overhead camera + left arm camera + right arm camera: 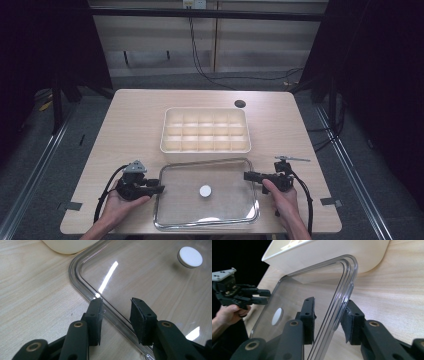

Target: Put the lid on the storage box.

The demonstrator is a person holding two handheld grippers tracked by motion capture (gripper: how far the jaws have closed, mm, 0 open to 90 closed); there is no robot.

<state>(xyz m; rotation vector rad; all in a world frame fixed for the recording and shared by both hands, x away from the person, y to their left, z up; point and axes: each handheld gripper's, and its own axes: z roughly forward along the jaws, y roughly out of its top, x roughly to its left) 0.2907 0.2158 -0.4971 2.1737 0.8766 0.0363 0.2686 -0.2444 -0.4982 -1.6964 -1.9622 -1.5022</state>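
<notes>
Your two hands enter the high view at its bottom edge, each holding a black gripper, on a pale wooden table (pixel 135 107). Largest on that table is a clear plastic lid (pixel 227 172), rectangular with rounded corners and a raised double rim, lying flat near you. Directly beyond it at 12 o'clock sits a cream compartment tray (pixel 205 145) divided into a grid of small cells; its near wall is just beside the lid's far edge. A round white knob (pixel 205 190) sits at the lid's centre.

Your left gripper (pixel 159 189) is at the lid's 9 o'clock edge. In the left gripper view its jaws stand open, one pad on each side of the lid's rim, not pressing it. Your right gripper (pixel 247 175) is at the lid's 3 o'clock edge. In the right gripper view the rim passes between its open jaws; the right-hand pad is just beside the rim, and whether it touches cannot be told. A small dark round hole (pixel 240 103) marks the table at 1 o'clock from the tray.
</notes>
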